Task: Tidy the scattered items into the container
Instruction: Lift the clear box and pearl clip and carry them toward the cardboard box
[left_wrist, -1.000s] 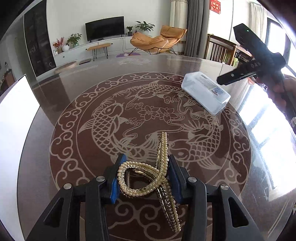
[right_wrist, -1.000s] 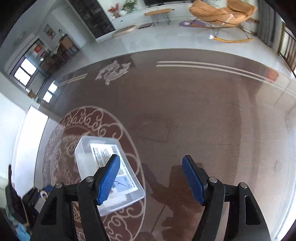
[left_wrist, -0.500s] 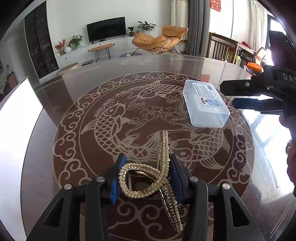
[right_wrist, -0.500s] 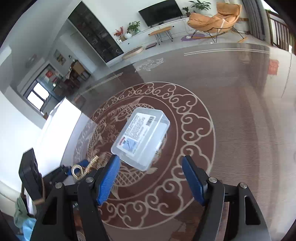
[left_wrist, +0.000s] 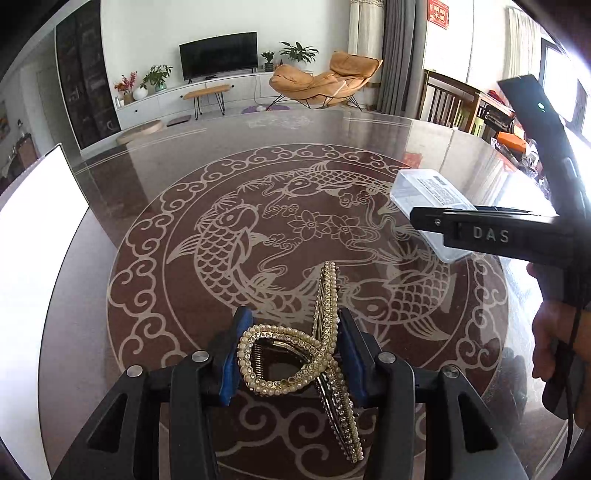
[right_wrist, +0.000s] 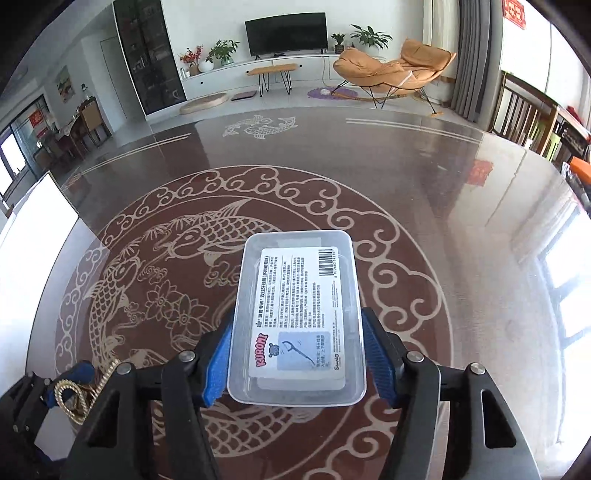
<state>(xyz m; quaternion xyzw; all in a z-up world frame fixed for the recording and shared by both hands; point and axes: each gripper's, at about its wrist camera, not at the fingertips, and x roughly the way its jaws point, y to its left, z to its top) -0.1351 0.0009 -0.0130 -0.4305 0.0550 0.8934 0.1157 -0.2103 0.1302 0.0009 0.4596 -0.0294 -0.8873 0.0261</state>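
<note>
Blue-padded fingers (left_wrist: 236, 354) of left gripper (left_wrist: 290, 350) pinching gold, pearl-studded metal hair claw (left_wrist: 295, 354), low in left wrist view. Right gripper (right_wrist: 295, 358) straddling clear rectangular plastic box with printed label (right_wrist: 297, 317), jaws just closing in on its sides; contact not certain. Box lid seemingly on, nothing stowed yet: claw, at lower left of right wrist view, awaiting an opened container. Glossy brown round table with carved koi pattern (left_wrist: 166, 229) beneath; living room with television (right_wrist: 286, 33) and orange lounge chair (right_wrist: 391, 70) beyond.

A gold, pearl-studded hair clip (left_wrist: 295, 354) sits low centre of frame; a clear lidded plastic box (right_wrist: 299, 317), label up, lies flat at centre.
</note>
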